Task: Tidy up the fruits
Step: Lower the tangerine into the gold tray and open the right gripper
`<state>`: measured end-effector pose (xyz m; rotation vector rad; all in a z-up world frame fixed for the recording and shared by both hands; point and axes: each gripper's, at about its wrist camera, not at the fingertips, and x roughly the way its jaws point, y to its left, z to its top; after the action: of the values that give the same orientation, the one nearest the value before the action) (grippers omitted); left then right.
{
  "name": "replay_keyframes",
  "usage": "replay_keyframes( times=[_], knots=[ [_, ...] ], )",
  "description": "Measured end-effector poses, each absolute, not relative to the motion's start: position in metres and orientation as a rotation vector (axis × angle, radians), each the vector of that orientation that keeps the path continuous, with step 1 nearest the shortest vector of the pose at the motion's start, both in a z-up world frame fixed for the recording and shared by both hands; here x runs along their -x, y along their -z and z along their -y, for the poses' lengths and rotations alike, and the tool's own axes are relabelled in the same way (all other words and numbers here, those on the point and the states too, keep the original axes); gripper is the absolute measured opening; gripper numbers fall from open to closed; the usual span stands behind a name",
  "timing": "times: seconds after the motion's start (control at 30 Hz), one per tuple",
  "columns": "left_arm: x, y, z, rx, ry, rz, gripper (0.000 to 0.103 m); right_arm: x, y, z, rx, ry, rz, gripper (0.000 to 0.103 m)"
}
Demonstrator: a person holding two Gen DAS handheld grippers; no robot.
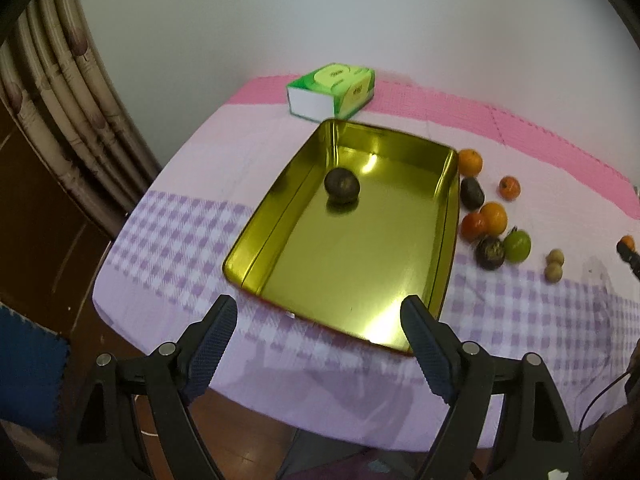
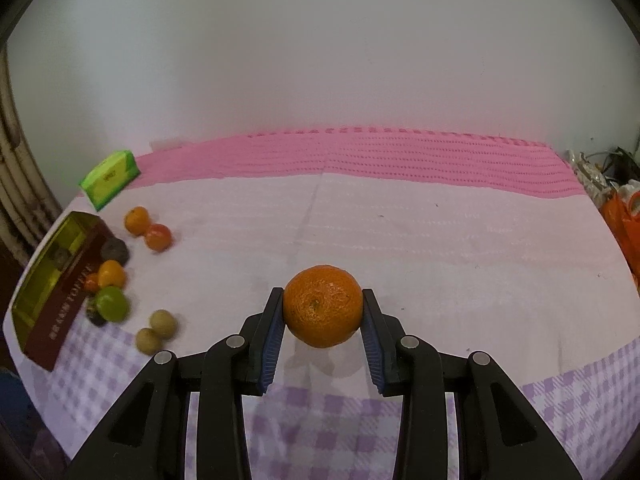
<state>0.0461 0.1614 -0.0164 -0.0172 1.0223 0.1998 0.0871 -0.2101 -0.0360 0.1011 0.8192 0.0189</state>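
Ahead of the left gripper (image 1: 318,322), the gold tin (image 1: 256,236) is glossy metal, mirror-smooth inside, and holds a dull, dark fruit (image 1: 342,185). The tablecloth (image 1: 180,220) beneath looks like matt woven cloth. Between the right gripper's ribbed, rubbery-looking blue pads (image 2: 273,342), the orange (image 2: 322,305) shows a pitted, faintly shiny peel. The grippers' frames look like matt black plastic with bright metal rivets.

1. In the left wrist view, the right tool (image 1: 630,254) shows only as a dark tip at the right edge, its orange fruit half cut off;
2. The green tissue box (image 1: 332,90) has blurred, unreadable print;
3. In the right wrist view, the gold metal tin (image 2: 48,280) is smeared by blur, the dark fruit inside barely discernible;
4. A small red-orange fruit (image 2: 92,282) sits mostly hidden behind the tin's maroon wall;
5. The orange plastic bag (image 2: 624,216) is cropped at the right edge.
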Motion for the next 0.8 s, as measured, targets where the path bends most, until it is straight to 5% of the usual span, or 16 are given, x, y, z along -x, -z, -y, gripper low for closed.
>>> replay_keyframes(
  times=[0.5,0.8],
  knots=[
    [-0.045,0.014,-0.190,0.026,-0.286,-0.981,0.081,-0.104,-0.024,0.045,0.011,-0.394,-0.762,0.038],
    [-0.047,0.018,-0.202,0.016,-0.310,-0.988,0.081,-0.148,-0.007,-0.060,0.109,-0.564,-0.834,0.038]
  ],
)
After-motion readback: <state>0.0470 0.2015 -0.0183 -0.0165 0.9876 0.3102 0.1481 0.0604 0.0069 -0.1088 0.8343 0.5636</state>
